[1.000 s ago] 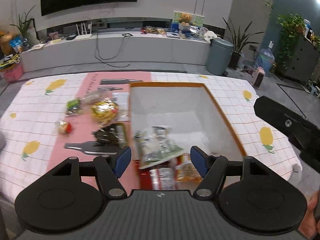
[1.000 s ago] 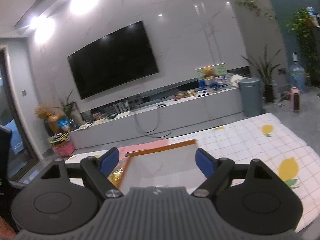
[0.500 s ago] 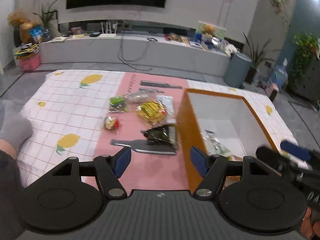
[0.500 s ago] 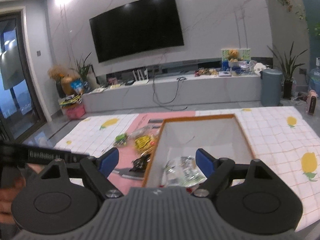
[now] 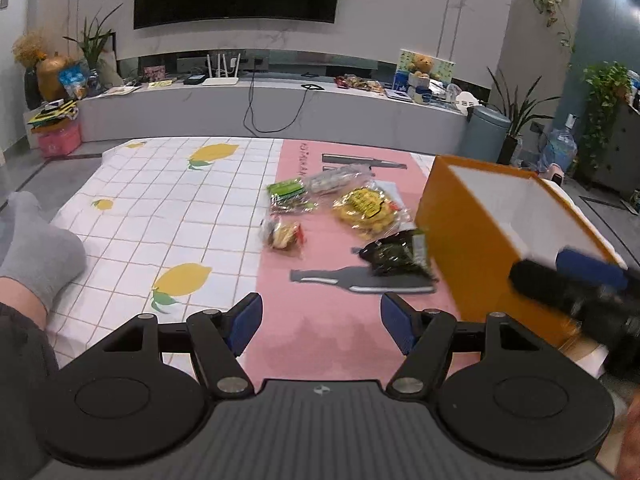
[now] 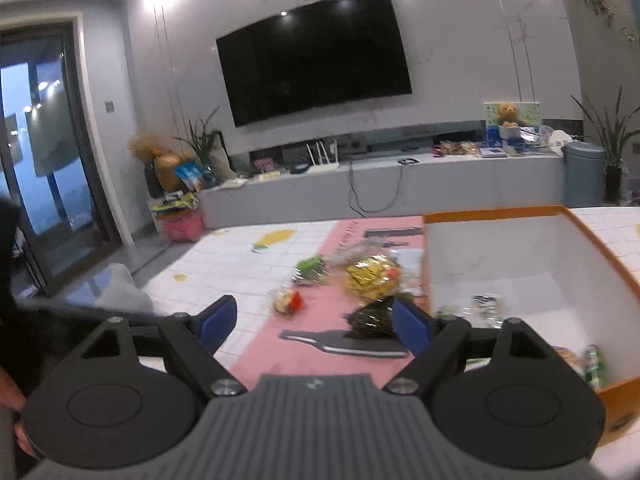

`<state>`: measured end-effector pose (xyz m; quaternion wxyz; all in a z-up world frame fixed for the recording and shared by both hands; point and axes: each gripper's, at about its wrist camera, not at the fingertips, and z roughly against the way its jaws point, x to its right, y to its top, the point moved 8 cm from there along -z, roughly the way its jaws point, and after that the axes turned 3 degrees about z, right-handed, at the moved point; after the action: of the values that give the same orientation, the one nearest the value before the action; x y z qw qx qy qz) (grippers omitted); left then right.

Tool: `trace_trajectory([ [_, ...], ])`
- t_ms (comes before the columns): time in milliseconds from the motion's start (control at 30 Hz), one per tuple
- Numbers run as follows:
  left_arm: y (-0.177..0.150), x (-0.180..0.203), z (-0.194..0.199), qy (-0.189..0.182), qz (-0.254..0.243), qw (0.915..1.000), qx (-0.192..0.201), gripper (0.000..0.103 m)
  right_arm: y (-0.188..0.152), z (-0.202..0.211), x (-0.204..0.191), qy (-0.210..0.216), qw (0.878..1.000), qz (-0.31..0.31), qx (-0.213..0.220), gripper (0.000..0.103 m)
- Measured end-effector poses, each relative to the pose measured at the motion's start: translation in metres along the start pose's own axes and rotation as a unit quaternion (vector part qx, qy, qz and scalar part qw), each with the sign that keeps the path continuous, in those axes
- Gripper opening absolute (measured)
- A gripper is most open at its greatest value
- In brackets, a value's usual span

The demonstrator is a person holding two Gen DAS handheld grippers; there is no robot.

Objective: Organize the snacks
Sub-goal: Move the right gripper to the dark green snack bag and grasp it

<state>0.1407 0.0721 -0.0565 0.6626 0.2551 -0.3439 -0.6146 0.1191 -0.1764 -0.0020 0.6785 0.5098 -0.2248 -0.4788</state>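
**Hovering over five loose snacks**

Counting five snacks on the pink mat (image 5: 320, 332): a green pack (image 5: 286, 189), a clear bag (image 5: 338, 176), a yellow bag (image 5: 366, 210), a red-yellow pack (image 5: 282, 236) and a dark pack (image 5: 396, 254) touching the orange box (image 5: 472, 248). My left gripper (image 5: 321, 320) and right gripper (image 6: 314, 322) both gape wide, holding nothing. Only my right view looks into the box, where several more packs (image 6: 486, 312) lie. Only my left view shows my sock (image 5: 36, 240) on the lemon cloth (image 5: 160, 200), and my right gripper's blurred tip against the box.
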Motion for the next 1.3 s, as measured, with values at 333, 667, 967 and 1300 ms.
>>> trace_trajectory([
  [333, -0.015, -0.05, -0.06, -0.017, 0.032, 0.9993, -0.006, 0.08, -0.035, -0.059, -0.026, -0.002, 0.997, 0.067, -0.037, 0.085],
  [667, -0.009, -0.057, -0.114, 0.005, 0.032, 0.9989, -0.033, 0.079, -0.056, -0.111, -0.007, -0.042, 0.998, 0.014, -0.053, 0.085],
  [967, -0.005, -0.065, -0.137, 0.035, 0.029, 0.9982, -0.04, 0.079, -0.058, -0.153, 0.004, -0.089, 0.994, 0.019, -0.062, 0.085],
  [1300, -0.003, -0.075, -0.138, 0.072, 0.02, 0.9964, -0.04, 0.079, -0.056, -0.218, 0.012, -0.233, 0.961, 0.102, -0.11, 0.085],
])
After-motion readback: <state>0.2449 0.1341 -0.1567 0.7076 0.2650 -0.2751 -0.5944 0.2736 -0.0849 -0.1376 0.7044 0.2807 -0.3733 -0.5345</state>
